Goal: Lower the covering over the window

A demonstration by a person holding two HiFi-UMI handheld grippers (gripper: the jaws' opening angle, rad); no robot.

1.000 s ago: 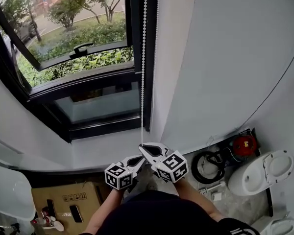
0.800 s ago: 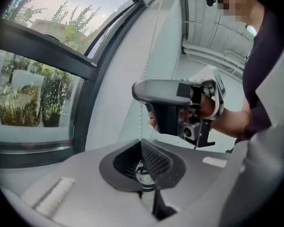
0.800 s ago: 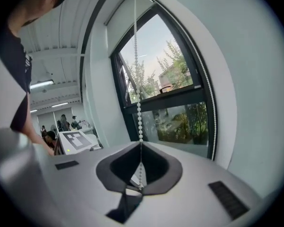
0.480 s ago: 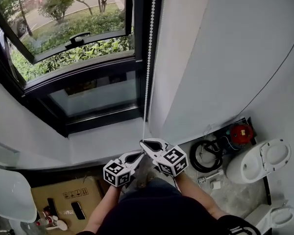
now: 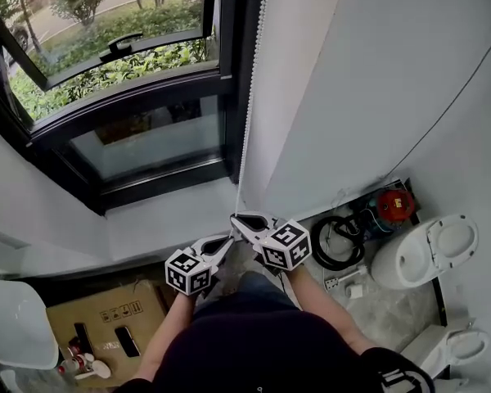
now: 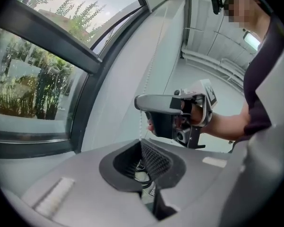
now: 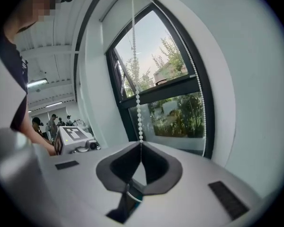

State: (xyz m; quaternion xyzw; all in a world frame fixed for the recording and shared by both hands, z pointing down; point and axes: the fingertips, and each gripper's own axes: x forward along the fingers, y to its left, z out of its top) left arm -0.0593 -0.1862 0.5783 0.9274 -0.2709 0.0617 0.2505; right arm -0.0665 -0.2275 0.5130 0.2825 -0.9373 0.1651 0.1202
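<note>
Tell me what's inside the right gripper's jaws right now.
The right gripper is shut on the white bead chain, which rises taut in front of the window. The stretch pinched inside the jaws is covered and cannot be seen.

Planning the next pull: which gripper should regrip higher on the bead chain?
Probably right: the right gripper holds the bead chain above the left gripper, with free chain overhead.

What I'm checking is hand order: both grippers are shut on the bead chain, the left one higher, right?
Not quite. Both are shut on the bead chain, but the right gripper is higher; the left gripper view shows it above the left gripper.
</note>
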